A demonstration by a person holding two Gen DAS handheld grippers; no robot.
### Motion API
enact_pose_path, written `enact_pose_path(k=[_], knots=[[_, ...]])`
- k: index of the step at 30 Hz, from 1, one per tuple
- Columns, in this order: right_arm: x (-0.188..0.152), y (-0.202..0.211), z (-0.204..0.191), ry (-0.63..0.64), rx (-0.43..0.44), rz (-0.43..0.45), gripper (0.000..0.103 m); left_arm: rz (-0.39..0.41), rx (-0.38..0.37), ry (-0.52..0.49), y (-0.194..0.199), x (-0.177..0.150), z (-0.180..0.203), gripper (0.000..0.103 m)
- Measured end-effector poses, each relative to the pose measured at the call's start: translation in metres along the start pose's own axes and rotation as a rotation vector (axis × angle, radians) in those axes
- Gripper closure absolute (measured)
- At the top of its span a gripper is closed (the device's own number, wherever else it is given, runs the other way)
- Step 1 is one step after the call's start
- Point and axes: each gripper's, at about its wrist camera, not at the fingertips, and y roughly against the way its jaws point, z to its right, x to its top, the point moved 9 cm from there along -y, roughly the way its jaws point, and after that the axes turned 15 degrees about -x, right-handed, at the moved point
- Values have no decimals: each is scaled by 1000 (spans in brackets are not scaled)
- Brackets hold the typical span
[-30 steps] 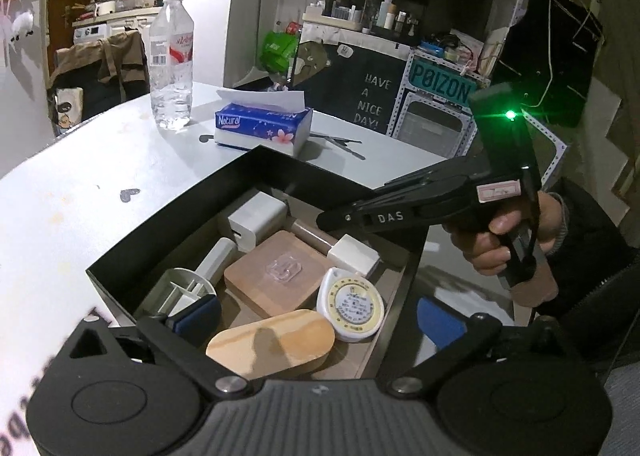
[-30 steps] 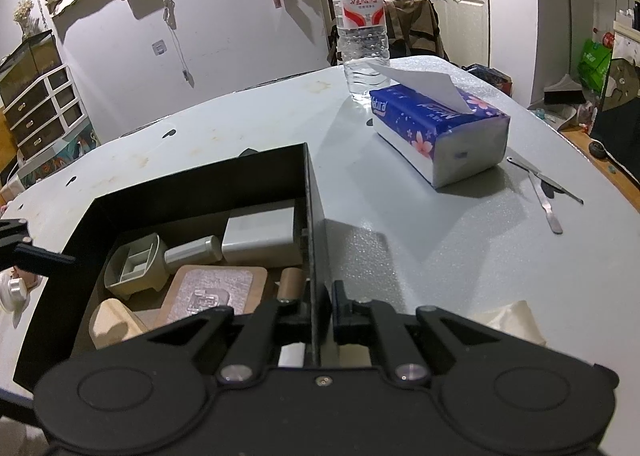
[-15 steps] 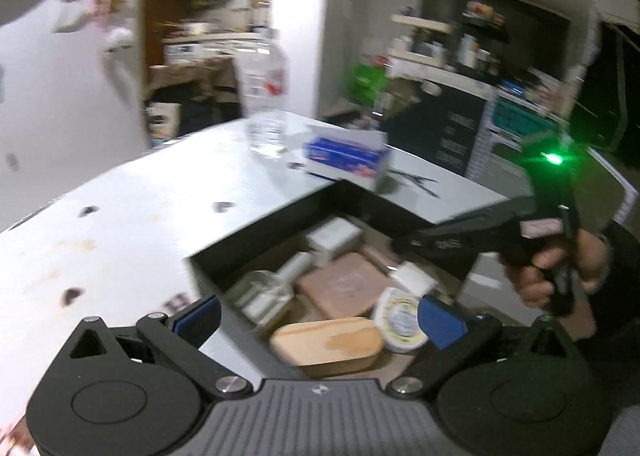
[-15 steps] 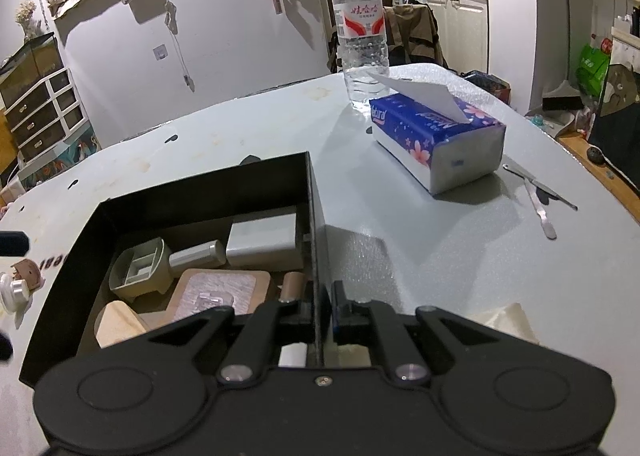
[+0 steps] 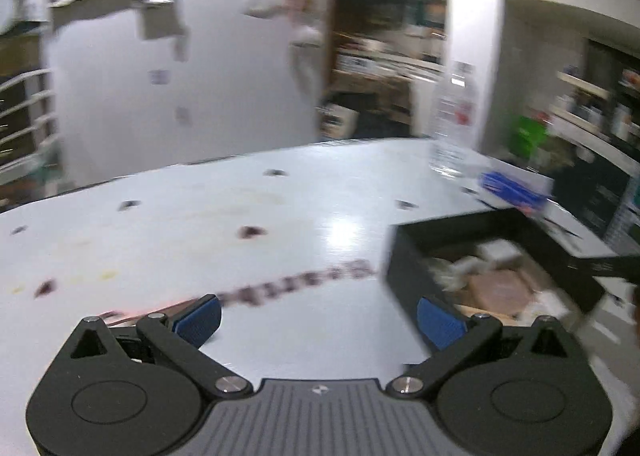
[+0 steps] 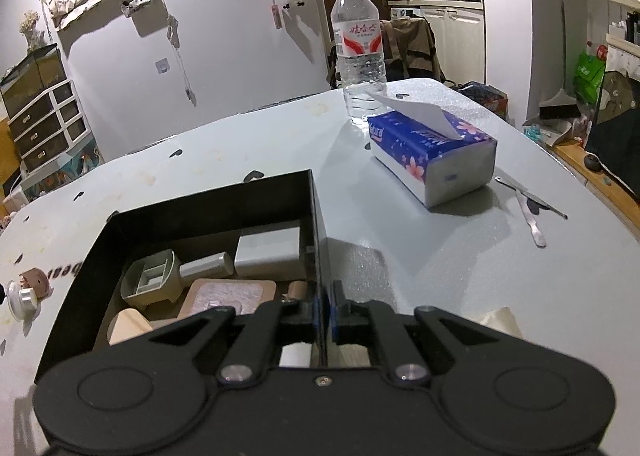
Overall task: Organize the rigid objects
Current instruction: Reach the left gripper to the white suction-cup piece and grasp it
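A black box (image 6: pixel 208 207) sits on the pale table and holds a grey scoop (image 6: pixel 150 284), a white block (image 6: pixel 267 252), a pink pad (image 6: pixel 230 296) and a wooden piece (image 6: pixel 128 330). My right gripper (image 6: pixel 325 308) is shut on the box's right wall. A small pink figure with a silver knob (image 6: pixel 28 292) lies on the table left of the box. In the blurred left wrist view the box (image 5: pixel 404 268) is at the right. My left gripper (image 5: pixel 320 320) stands open over bare table beside it, with nothing between its blue pads (image 5: pixel 198 320).
A water bottle (image 6: pixel 360 51) and a blue tissue pack (image 6: pixel 432 151) stand at the far side of the table. Thin metal tools (image 6: pixel 530 207) lie to the right, near the table's edge. A beige scrap (image 6: pixel 500 320) lies close to my right gripper.
The left gripper has swung left and rolled, away from above the box's contents; the box now sits at the right of its view. The right gripper has kept still on the wall.
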Motion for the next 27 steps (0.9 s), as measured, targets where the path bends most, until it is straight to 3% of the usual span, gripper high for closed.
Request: enact_pose_path(k=[7, 11, 17, 22, 27], knots=[[0, 1, 1, -15, 4, 0, 97, 47, 222, 124, 22, -26, -45, 0], [0, 1, 2, -21, 6, 0, 97, 64, 308, 211, 31, -41, -66, 0], [-2, -1, 4, -42, 13, -8, 95, 109, 340, 263, 35, -48, -82, 2], [-3, -3, 3, -48, 12, -16, 95, 136, 346, 253, 26, -40, -81, 20], [-3, -4, 2, -34, 4, -12, 96, 77, 376, 198, 0, -36, -81, 36]])
